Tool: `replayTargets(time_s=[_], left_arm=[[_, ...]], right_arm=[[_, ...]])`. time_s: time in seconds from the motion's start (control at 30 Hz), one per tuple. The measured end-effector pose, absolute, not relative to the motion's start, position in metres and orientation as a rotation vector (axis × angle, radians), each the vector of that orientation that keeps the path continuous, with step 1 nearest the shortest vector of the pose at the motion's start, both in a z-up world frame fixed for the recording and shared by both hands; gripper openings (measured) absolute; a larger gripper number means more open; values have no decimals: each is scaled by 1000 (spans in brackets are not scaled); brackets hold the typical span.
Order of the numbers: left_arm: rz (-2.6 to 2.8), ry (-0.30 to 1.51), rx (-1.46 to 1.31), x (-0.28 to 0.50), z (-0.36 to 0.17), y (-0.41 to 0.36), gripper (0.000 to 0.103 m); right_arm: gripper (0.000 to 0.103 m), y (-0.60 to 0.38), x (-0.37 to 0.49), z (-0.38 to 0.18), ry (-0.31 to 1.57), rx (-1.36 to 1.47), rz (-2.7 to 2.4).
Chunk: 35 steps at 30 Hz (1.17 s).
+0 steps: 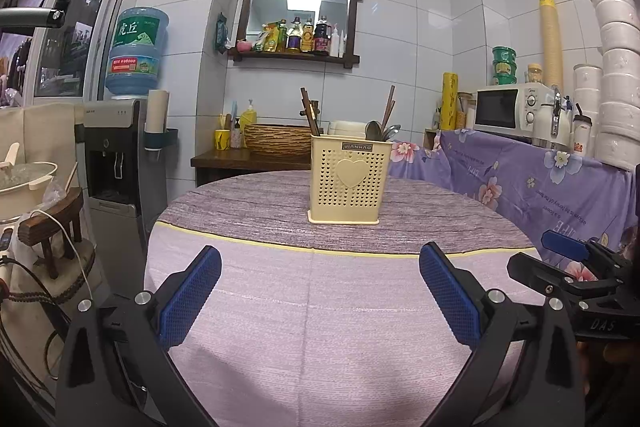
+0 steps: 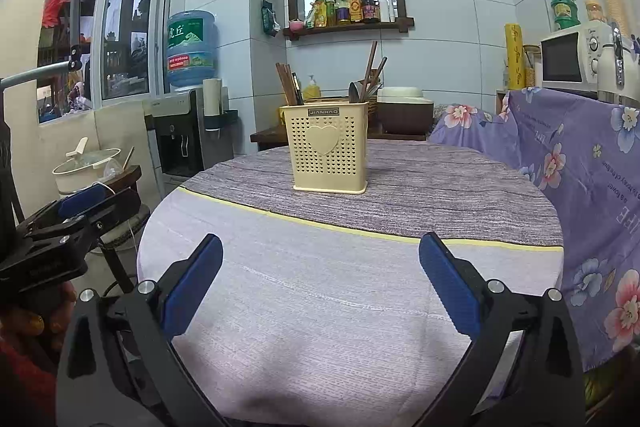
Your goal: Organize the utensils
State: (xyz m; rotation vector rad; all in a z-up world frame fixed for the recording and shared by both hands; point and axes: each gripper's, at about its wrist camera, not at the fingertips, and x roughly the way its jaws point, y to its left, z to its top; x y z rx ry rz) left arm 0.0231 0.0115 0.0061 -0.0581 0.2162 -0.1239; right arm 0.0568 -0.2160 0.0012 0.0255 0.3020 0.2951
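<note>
Both tongs spread wide, nothing between the blue pads: left tongs [image 1: 320, 275] and right tongs [image 2: 320, 267] hover side by side over the near, pale lilac part of the round worktop [image 1: 340, 327], apart from its cloth as far as I can tell. Each shows in the other's camera: right tongs at the right edge of the left wrist view [image 1: 576, 259], left tongs at the left edge of the right wrist view [image 2: 76, 211], with a hand [image 2: 36, 319] on its grip. Utensil holder [image 1: 349, 179], cream plastic, perforated, heart on the front, stands upright on the darker striped band of cloth at the far side of the worktop, well apart from both tongs. Inside it: brown chopsticks [image 1: 309, 113] leaning out on the left, more chopsticks and metal spoons [image 1: 376, 131] on the right; right wrist view also shows a dark-handled piece among the left ones, type unclear. No loose utensils visible on the cloth. Yellow stripe [image 1: 280, 245] crosses the cloth between tongs and holder. Background: water dispenser [image 1: 116, 147] to the left, microwave [image 1: 512, 109] on the purple floral cover to the right, wall shelf with bottles [image 1: 296, 35].
</note>
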Motion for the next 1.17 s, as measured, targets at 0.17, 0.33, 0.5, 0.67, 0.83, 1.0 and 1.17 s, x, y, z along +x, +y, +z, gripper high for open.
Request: replayTargets(time_s=[0.17,0.33,0.5,0.67,0.83,1.0,1.17], left_arm=[[-130,230,-55,24,5,12,98],[-113,220,-54,22,6,11,98],[-118,229,-48,23,5,11,98],[-121,226,-50,23,5,11,98],[-120,229,-38,23,4,9,98],[-113,244,-43,26,4,10,98],[-116,253,-50,27,3,10,98]], right_arm=[[97,-216,57,1,304,26,296],[97,-216,57,1,304,26,291],[97,-216,59,-1,314,33,291],[97,-214,59,-2,315,29,290],[97,-214,59,-2,316,32,288],[97,-214,59,-3,320,34,287],[97,-213,59,-4,323,33,288]])
